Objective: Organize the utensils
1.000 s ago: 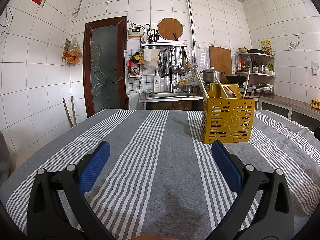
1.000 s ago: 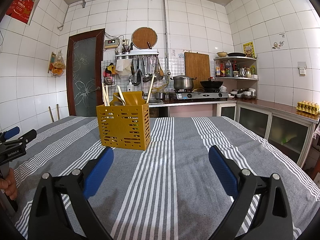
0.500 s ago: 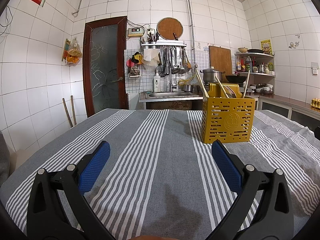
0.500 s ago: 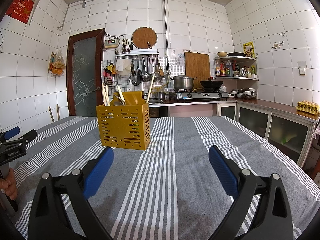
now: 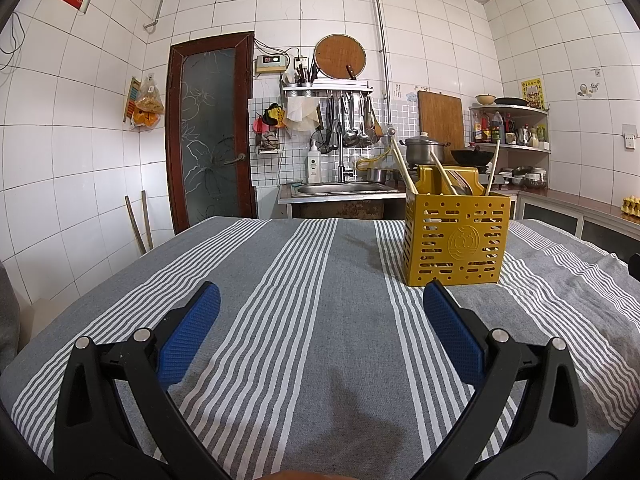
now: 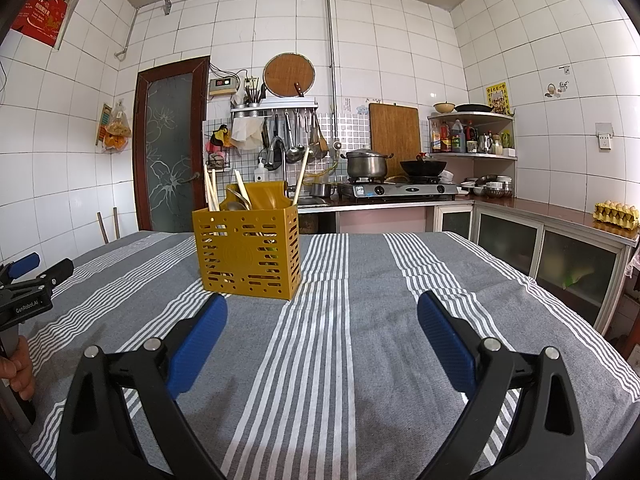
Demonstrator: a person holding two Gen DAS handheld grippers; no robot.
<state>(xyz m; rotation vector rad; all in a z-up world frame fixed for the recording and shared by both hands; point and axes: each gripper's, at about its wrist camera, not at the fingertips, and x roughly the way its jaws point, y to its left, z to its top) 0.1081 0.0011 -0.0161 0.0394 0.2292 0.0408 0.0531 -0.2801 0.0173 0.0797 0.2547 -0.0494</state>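
Yellow perforated utensil caddy (image 5: 456, 236), upright right of centre on striped tablecloth (image 5: 304, 320), holding chopsticks (image 5: 404, 168) and spoons (image 6: 239, 200); left gripper (image 5: 320, 300) and right gripper (image 6: 322, 308) spread wide, empty.

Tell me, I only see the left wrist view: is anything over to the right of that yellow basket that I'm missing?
Observer: Yes. The right wrist view shows a gas stove with two burners on the counter, which your view mostly hides behind the yellow basket.
Operator: Can anyone see the gripper I'm looking through?
Observer: Yes. The left gripper shows at the left edge of the right wrist view, over the striped cloth, with a hand on its handle below.
Operator: And the other gripper, is it holding something?
Observer: No. The right gripper is open with nothing between its blue pads, hovering over the cloth short of the basket.
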